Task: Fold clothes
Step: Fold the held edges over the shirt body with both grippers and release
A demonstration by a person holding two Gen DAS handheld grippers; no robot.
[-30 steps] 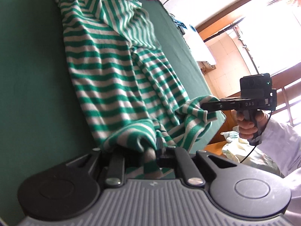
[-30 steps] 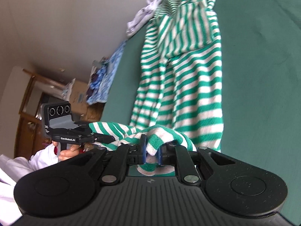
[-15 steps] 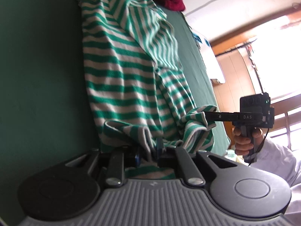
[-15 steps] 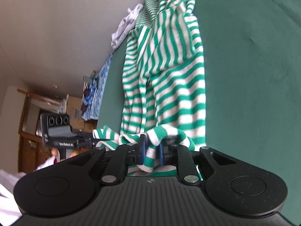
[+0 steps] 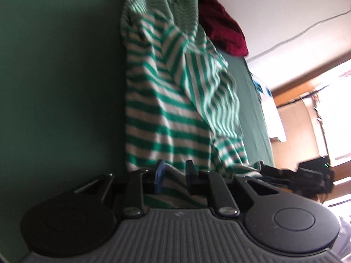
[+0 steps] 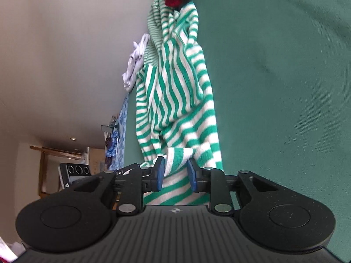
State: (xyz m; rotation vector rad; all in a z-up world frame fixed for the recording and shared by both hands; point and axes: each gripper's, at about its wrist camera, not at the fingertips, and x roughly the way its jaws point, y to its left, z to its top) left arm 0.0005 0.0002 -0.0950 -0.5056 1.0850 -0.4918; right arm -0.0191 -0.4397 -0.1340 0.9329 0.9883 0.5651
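Note:
A green-and-white striped garment [image 5: 166,114] lies stretched lengthwise on a green cover [image 5: 61,87]. My left gripper [image 5: 174,173] is at its near hem. Its jaws are opening, and the striped cloth lies loose in the gap without being pinched. In the right wrist view the same garment [image 6: 175,100] runs away from my right gripper [image 6: 176,173]. Those jaws are opening too. A folded bit of hem [image 6: 178,156] sits between the blue pads [image 6: 159,173], which stand apart from it. The right gripper [image 5: 296,175] shows blurred at the left view's right edge.
A dark red garment [image 5: 221,30] lies bunched at the far end of the striped one. A white cloth [image 6: 136,65] and a blue patterned cloth [image 6: 118,140] lie at the cover's left edge. Wooden furniture [image 6: 43,164] stands beyond it. A bright window [image 5: 329,120] is to the right.
Both grippers were shut on raised folds of the hem; their jaws have now parted and the hem has dropped flat. Both views have swung along the garment.

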